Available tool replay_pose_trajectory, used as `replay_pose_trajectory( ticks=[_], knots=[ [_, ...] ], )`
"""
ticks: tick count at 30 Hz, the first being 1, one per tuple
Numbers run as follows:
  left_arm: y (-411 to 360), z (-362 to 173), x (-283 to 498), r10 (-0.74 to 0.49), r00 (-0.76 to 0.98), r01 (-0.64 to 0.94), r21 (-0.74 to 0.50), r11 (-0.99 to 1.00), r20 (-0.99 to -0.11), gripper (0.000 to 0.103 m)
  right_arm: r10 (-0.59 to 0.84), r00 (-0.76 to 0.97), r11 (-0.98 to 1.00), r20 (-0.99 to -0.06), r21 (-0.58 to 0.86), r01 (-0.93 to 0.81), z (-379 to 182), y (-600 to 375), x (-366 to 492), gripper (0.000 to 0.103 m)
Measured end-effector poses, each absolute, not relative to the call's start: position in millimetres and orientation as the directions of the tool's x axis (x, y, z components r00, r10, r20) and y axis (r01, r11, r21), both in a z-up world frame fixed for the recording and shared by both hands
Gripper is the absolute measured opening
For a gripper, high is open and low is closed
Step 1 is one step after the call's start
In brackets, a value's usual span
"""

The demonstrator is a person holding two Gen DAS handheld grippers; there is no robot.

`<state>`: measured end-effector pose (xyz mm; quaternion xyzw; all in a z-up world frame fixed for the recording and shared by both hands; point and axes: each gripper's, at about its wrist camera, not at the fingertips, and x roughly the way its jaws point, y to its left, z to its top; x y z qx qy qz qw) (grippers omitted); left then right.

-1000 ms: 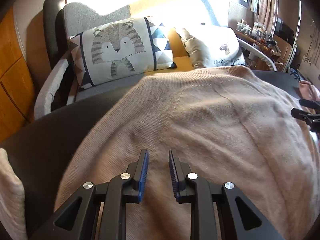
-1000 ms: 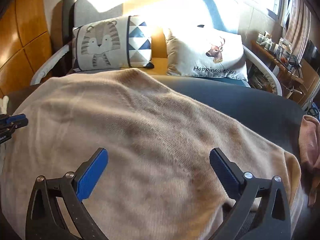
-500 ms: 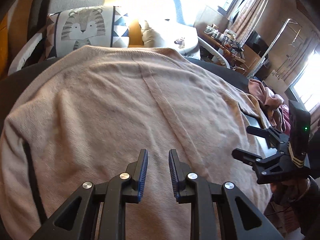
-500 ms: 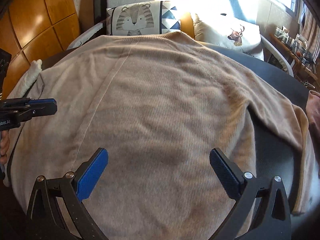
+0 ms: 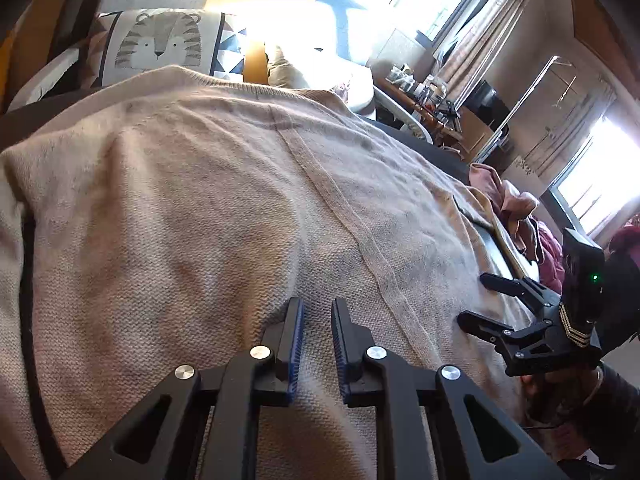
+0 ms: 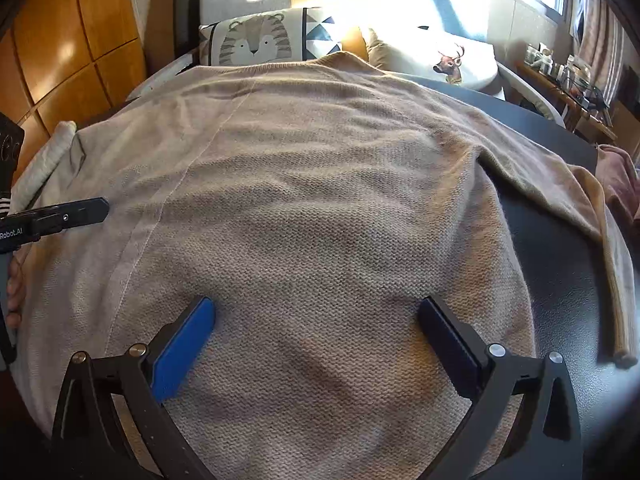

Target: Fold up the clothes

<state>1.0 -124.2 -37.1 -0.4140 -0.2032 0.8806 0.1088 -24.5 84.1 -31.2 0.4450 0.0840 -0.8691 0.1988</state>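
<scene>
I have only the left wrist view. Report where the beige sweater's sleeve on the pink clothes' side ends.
Observer: In the right wrist view the sleeve bends back toward the near edge of the dark table. Its cuff lies there on the bare tabletop, apart from the sweater body.
Operator: Now check the right tongs from their own camera.
Observer: The right tongs stand wide open over the near part of the sweater, with nothing pinched between the pads.
</scene>
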Motion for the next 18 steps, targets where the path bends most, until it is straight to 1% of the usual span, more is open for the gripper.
replay_pose_trajectory(
  ticks=[4, 5, 7, 11, 14, 16, 18],
  knots=[
    [-153, -45, 9, 0.406, -0.647, 0.006, -0.537, -0.843, -0.645, 0.008, -0.269, -0.530, -0.909, -0.804, 0.031, 0.415, -31, 80, -19, 0.103],
    [-160, -46, 11, 0.403, -0.651, 0.015, -0.542, -0.840, -0.643, 0.006, -0.272, -0.529, -0.908, -0.804, 0.032, 0.418, -31, 77, -17, 0.103],
    [-172, -47, 18, 0.391, -0.660, 0.034, -0.545, -0.838, -0.642, 0.006, -0.281, -0.526, -0.902, -0.803, 0.035, 0.430, -32, 70, -16, 0.103],
    [-193, -48, 33, 0.359, -0.671, 0.063, -0.532, -0.844, -0.649, 0.005, -0.304, -0.517, -0.876, -0.800, 0.021, 0.482, -33, 48, -6, 0.103],
    [-204, -49, 45, 0.333, -0.676, 0.083, -0.517, -0.852, -0.658, 0.005, -0.307, -0.513, -0.839, -0.801, -0.026, 0.544, -35, 30, 8, 0.103],
    [-207, -48, 52, 0.317, -0.675, 0.090, -0.501, -0.861, -0.666, 0.005, -0.327, -0.511, -0.817, -0.795, -0.034, 0.576, -33, 32, 17, 0.103],
    [-205, -46, 58, 0.293, -0.669, 0.079, -0.458, -0.885, -0.683, 0.005, -0.319, -0.564, -0.847, -0.762, -0.039, 0.531, -25, 57, 22, 0.101]
  ],
)
